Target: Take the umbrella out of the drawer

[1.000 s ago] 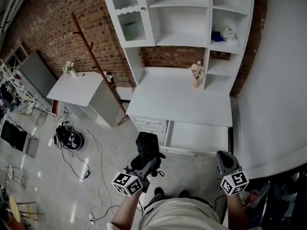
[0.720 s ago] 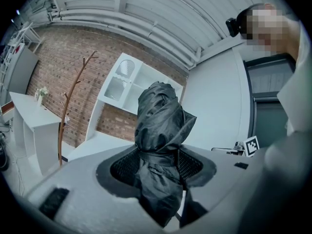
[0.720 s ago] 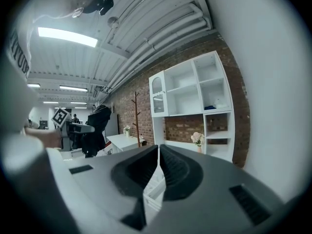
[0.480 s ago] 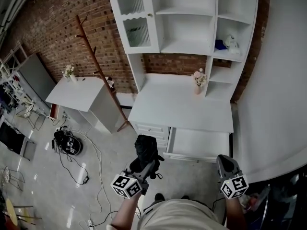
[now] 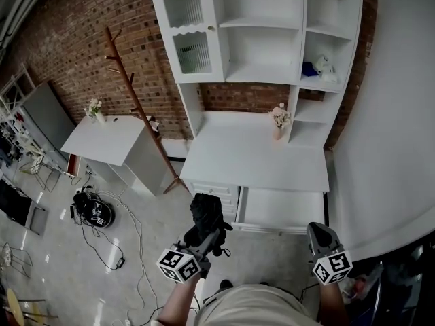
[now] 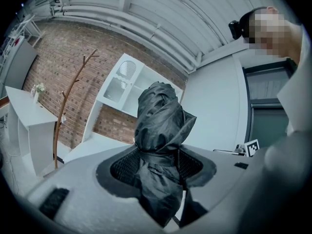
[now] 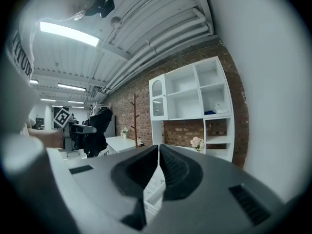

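Left gripper view shows the folded black fabric umbrella (image 6: 160, 126) clamped in your left hand-held gripper (image 6: 160, 164), with its long axis running across the jaws. In the head view it hangs over the floor, out of the open white drawer (image 5: 282, 208) and just to its left. Your right hand-held gripper (image 5: 321, 238) is closed and empty by the drawer's right front, so the left carries on alone.

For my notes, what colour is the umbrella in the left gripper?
Black all over; the umbrella shows best in the left gripper view.
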Tool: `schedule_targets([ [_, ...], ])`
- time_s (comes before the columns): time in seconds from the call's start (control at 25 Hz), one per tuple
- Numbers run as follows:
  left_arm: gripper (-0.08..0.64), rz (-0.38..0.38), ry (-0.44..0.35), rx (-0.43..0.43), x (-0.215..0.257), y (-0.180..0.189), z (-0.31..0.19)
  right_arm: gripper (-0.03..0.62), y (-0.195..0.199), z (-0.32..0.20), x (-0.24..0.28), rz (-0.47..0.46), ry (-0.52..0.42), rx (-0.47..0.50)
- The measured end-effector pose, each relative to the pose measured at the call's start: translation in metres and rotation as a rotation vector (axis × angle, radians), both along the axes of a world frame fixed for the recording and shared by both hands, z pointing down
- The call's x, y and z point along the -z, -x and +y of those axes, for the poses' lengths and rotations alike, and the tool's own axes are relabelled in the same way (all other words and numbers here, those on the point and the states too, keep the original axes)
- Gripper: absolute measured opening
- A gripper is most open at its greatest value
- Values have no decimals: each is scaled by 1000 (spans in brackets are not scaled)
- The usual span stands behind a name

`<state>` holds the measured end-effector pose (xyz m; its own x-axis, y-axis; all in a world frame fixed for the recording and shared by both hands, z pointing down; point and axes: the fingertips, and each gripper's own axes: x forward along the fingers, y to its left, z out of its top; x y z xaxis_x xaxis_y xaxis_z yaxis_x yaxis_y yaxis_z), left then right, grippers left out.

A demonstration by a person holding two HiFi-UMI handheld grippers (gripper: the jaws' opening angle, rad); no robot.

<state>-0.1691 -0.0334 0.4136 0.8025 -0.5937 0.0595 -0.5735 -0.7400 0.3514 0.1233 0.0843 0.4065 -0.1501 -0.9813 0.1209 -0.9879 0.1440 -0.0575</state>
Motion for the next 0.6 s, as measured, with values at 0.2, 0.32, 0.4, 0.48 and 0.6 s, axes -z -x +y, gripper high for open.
schedule_targets([
  [0.2, 238, 4, -2, -5, 3, 2, -4, 32, 1, -2, 4, 1, -4, -8],
  [0.32, 238, 4, -3, -8, 4, 3, -5, 32, 2, -3, 6, 4, -5, -8],
  [0.4, 238, 4, -4, -10, 5, 4, -6, 32, 3, -5, 7, 6, -6, -7],
  [0.48, 238, 4, -5, -10, 5, 4, -8, 32, 4, -6, 8, 7, -7, -8],
  [0.6, 238, 3, -5, -11, 7, 5, -11, 32, 4, -9, 10, 7, -8, -8],
])
